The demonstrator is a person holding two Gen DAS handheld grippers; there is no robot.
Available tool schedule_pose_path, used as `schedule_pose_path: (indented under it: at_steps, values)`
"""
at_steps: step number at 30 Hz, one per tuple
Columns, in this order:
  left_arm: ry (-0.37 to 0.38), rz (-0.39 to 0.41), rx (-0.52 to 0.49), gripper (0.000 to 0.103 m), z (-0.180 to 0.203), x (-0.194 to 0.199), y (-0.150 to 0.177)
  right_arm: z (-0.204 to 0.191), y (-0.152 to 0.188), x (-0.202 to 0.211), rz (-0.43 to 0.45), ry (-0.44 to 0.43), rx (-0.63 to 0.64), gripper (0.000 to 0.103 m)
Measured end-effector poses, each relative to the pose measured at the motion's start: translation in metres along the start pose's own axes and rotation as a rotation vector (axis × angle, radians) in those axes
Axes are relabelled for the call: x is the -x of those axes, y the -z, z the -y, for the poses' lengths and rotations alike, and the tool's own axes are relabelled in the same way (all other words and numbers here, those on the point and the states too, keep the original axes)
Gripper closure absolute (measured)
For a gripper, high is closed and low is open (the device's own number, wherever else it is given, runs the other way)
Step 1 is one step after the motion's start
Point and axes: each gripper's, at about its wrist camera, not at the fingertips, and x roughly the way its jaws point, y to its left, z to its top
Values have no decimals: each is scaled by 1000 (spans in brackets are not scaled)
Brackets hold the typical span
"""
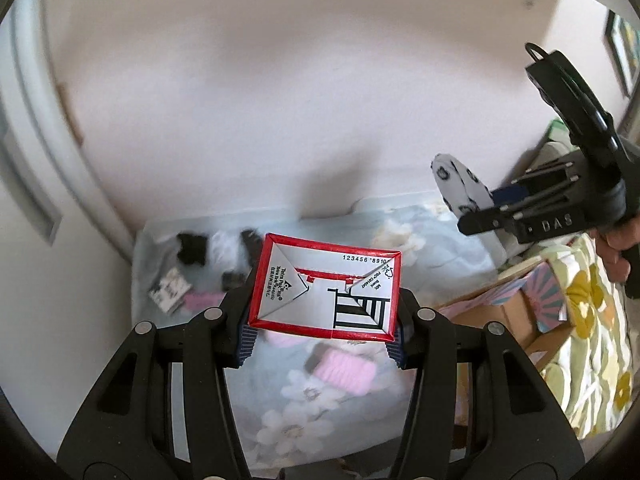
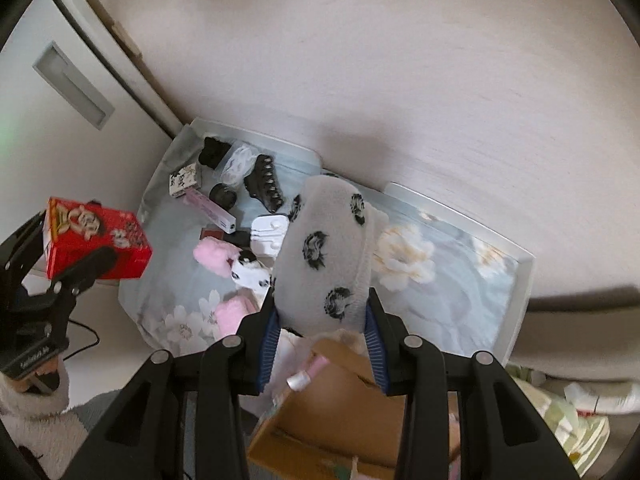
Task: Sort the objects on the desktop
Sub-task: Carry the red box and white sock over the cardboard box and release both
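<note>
My left gripper point(image 1: 322, 334) is shut on a red and white drink carton point(image 1: 326, 288), held in the air above the floral table; the carton point(image 2: 94, 238) also shows at the left of the right wrist view. My right gripper point(image 2: 322, 334) is shut on a white fuzzy slipper with black flower prints point(image 2: 326, 256), held above an open cardboard box point(image 2: 352, 404). The slipper point(image 1: 460, 188) and right gripper point(image 1: 480, 222) show at the right of the left wrist view.
On the floral tablecloth point(image 2: 440, 280) lie a black hair claw point(image 2: 264, 186), white plastic piece point(image 2: 268, 234), pink fluffy items point(image 2: 212, 254), a small patterned box point(image 2: 184, 178) and a pink tube point(image 2: 210, 208). Wall behind, door at the left.
</note>
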Motion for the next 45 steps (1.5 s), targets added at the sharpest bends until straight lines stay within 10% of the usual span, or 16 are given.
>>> schedule_pose_path:
  at_steps: [14, 26, 45]
  values:
    - [199, 18, -222, 55, 144, -3, -18, 71, 117, 58, 10, 102, -198, 67]
    - [284, -163, -396, 55, 261, -56, 41, 122, 214, 34, -57, 145, -332, 67]
    - [200, -395, -425, 55, 281, -128, 92, 142, 238, -24, -162, 43, -303, 67]
